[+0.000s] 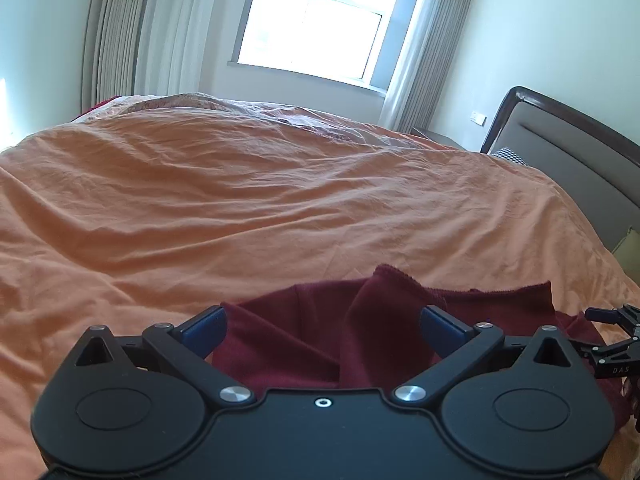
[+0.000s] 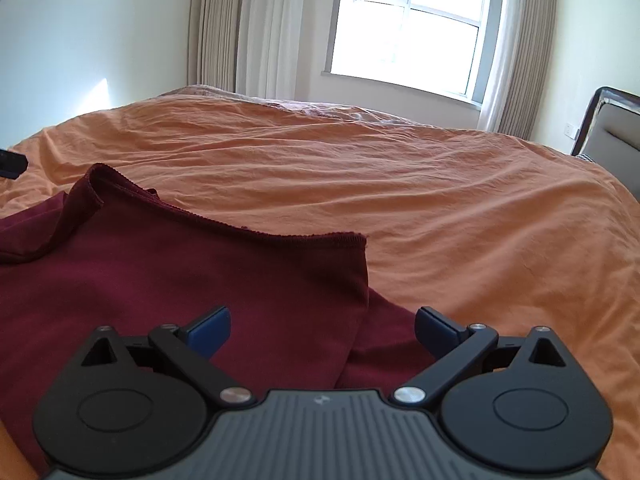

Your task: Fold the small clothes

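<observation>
A dark red garment (image 1: 320, 332) lies on the orange bedspread (image 1: 240, 200) just in front of me, its upper layer folded over with a stitched hem along the far edge. My left gripper (image 1: 322, 330) is open wide above its rumpled left part, blue pads (image 1: 204, 334) apart from the cloth. In the right wrist view the same dark red garment (image 2: 180, 276) spreads to the left, and my right gripper (image 2: 322, 330) is open over the folded layer's right edge, nothing pinched. The right gripper's fingertips (image 1: 600, 316) show at the right of the left wrist view.
The wrinkled orange bedspread (image 2: 440, 200) stretches far ahead toward a bright window (image 1: 316, 20) with curtains. A padded headboard (image 1: 580, 168) with a dark frame stands at the right. A pale crumpled quilt (image 1: 260, 108) lies at the bed's far side.
</observation>
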Motion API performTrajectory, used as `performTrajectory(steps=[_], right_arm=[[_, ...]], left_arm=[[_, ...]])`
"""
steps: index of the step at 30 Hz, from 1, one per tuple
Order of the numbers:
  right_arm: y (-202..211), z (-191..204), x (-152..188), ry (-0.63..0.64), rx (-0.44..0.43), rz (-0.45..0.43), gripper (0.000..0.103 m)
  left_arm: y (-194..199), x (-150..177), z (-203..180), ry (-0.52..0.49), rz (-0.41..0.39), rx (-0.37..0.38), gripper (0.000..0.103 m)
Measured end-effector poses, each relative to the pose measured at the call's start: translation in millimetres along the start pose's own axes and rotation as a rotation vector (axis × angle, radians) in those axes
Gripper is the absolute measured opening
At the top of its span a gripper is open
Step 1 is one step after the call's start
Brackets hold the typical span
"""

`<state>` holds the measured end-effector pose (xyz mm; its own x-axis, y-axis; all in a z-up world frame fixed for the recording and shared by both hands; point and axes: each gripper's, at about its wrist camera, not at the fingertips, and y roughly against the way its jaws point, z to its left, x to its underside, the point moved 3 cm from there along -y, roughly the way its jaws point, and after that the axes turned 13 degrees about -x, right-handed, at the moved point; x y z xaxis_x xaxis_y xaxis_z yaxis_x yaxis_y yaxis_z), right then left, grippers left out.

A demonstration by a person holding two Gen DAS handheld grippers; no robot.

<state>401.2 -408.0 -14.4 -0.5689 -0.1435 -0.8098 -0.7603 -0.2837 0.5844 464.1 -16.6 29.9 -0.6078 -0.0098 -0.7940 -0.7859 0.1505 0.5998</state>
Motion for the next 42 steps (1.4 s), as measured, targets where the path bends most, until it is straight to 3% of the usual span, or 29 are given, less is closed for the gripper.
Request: performTrajectory(steps=[4,9,11,14,18,20,21,23,30,37,41,42], right_arm=[[32,9,28,-0.047,0.025,-0.04,0.101],[60,28,56,-0.092,0.063,-0.103,0.099],[65,34,62,-0.101,0.064,-0.116,0.087],[67,37,64,-0.132,0.059,-0.122,0.074],[62,34,63,-0.195,0.035,-0.117,0.048],[59,33,61,-0.229,0.014,-0.117,0.023],[59,32,61,-0.244,0.007,-0.116,0.016],[59,31,60,-0.27,-0.002,-0.122,0.01],[75,18,60,-0.394,-0.025,-0.168,0.008],[73,24,73,-0.391,-0.019,-0.12,0.008],[73,26,72,-0.371,-0.017,-0.114,0.009],[72,28,71,-0.36,-0.016,-0.11,0.009]], left_arm=[[23,35,-2,-0.071,0.004,-0.008,0.102],[47,82,-4,-0.177,-0.018,-0.076,0.102],[54,93,-5,-0.213,-0.032,-0.084,0.099],[63,97,-7,-0.244,-0.06,-0.088,0.083],[67,89,-5,-0.198,-0.034,-0.017,0.021],[64,83,-2,-0.16,0.004,-0.001,0.015],[64,80,-1,-0.151,0.016,0.003,0.01],[66,71,3,-0.125,0.027,0.028,0.009],[70,40,36,0.104,0.136,0.136,0.008],[39,81,66,0.246,0.282,0.126,0.008],[40,92,64,0.234,0.259,0.107,0.01],[42,91,62,0.22,0.246,0.096,0.015]])
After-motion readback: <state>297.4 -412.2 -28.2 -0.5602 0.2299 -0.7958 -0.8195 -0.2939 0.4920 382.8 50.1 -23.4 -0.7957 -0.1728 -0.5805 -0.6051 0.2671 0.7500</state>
